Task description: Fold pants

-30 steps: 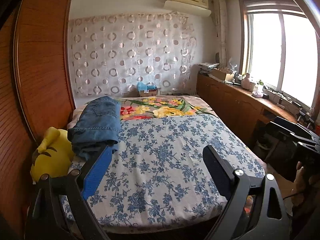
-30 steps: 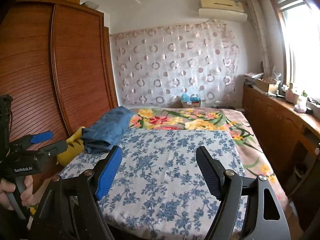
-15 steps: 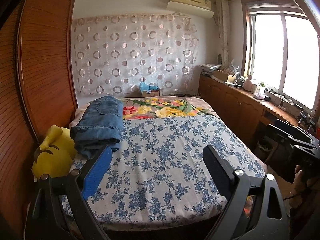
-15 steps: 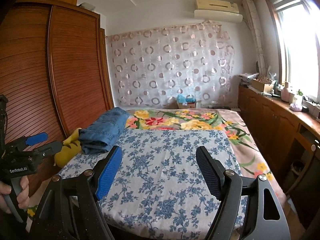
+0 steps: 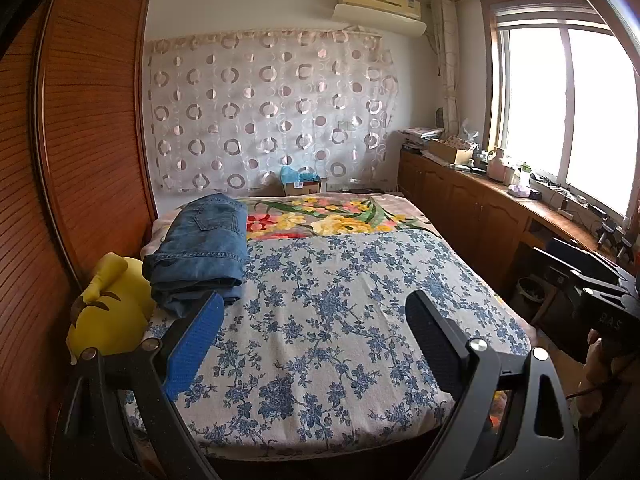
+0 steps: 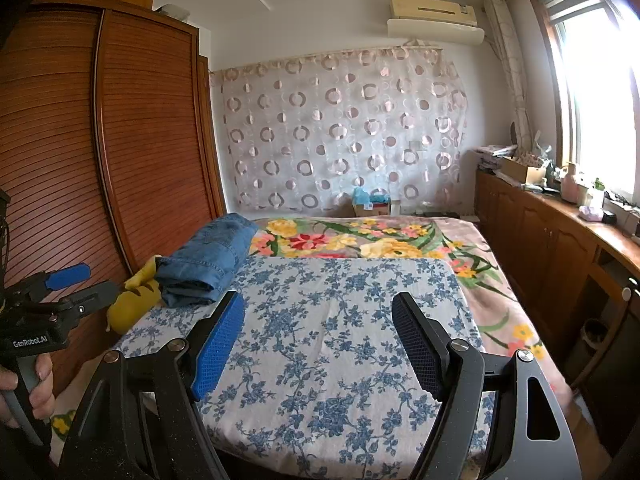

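Sunlit bedroom: wooden wardrobe (image 6: 120,140), circle-patterned curtain (image 5: 268,108).

You can't see the plush (image 5: 110,312) whole: the jeans (image 5: 204,246) and the bed's left edge cover part of it. The picture's right edge cuts off your right gripper. Items on the counter (image 6: 576,216) are too small to tell.

daylight fr window (image 5: 560,92), blown out | sharp | fisheye bend, dark vignette corners

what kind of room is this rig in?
A home bedroom, most likely: a bed under floral covers, a louvred wooden wardrobe beside it, and folded jeans next to a yellow plush toy.
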The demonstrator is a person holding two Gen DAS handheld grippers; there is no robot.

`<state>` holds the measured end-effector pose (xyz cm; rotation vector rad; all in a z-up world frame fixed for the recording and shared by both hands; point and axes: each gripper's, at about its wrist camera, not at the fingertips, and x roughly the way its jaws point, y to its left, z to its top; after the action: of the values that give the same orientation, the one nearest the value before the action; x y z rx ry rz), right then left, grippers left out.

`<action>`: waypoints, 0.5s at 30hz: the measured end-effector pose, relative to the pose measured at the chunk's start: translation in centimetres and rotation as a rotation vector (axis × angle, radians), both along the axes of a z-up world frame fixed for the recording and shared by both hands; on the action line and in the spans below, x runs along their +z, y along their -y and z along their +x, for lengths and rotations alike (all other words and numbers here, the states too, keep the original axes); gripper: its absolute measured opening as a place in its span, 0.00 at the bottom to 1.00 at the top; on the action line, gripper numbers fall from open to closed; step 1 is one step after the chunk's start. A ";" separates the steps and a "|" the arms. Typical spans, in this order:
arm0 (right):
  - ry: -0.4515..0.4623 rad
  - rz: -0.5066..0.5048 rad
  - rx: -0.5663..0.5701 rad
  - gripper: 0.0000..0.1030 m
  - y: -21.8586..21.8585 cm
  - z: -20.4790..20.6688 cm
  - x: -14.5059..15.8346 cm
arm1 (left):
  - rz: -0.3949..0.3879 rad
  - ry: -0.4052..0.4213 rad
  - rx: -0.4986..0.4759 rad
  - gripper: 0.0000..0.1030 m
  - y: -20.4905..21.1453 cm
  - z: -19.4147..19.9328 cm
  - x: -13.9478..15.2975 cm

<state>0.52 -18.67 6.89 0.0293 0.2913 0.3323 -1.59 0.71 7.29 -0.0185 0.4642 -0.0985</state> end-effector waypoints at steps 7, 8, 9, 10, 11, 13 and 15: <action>0.000 0.001 0.001 0.76 0.1 0.0 0.0 | 0.002 0.000 0.000 0.90 0.0 0.0 -0.1; 0.000 0.000 0.000 0.76 0.1 0.0 0.0 | 0.003 0.000 0.001 0.90 0.0 -0.1 -0.1; -0.001 0.002 0.001 0.76 0.2 0.0 0.0 | 0.002 0.000 0.001 0.90 0.0 0.0 -0.1; -0.001 0.003 0.001 0.76 0.2 0.0 0.0 | 0.002 0.000 0.001 0.90 0.0 0.0 -0.1; -0.001 0.002 -0.001 0.76 0.2 0.0 0.1 | 0.001 0.000 0.000 0.90 0.0 0.0 -0.1; -0.001 0.002 0.000 0.76 0.3 0.0 0.1 | 0.001 0.001 0.000 0.90 0.0 0.0 -0.1; 0.000 0.002 0.000 0.76 0.2 0.0 0.1 | 0.002 0.001 0.001 0.90 0.0 -0.1 -0.1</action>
<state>0.48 -18.90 6.95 0.0318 0.2910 0.3323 -1.64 0.66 7.15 -0.0167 0.4631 -0.0970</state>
